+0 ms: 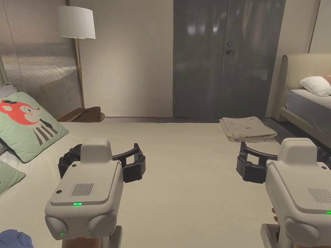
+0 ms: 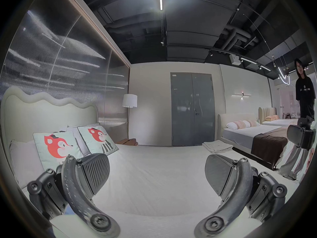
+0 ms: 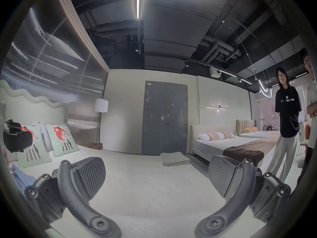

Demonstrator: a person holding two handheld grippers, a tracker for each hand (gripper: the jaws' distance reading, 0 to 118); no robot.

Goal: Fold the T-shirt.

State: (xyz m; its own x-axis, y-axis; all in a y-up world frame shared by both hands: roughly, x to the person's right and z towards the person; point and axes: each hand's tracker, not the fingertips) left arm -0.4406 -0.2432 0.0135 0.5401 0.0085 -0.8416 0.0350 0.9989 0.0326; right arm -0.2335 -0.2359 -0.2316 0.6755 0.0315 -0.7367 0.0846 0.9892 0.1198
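Observation:
A crumpled blue garment (image 1: 14,238) lies at the near left corner of the cream bed (image 1: 181,180); in the right gripper view the blue garment (image 3: 22,178) lies beside the pillows. My left gripper (image 1: 104,154) hovers over the bed's left half, jaws wide apart and holding nothing. My right gripper (image 1: 284,151) hovers over the right half, also open and holding nothing. The left gripper view has its gripper (image 2: 157,173) over bare sheet, and so does the right gripper (image 3: 157,174) in its own view. A folded beige stack (image 1: 247,129) rests at the bed's far right edge.
Fox-print pillows (image 1: 26,124) lean at the left by the headboard. A floor lamp (image 1: 77,25) and a dark double door (image 1: 226,58) stand beyond the bed. A second bed (image 1: 307,106) is on the right. Two people (image 3: 288,114) stand past it.

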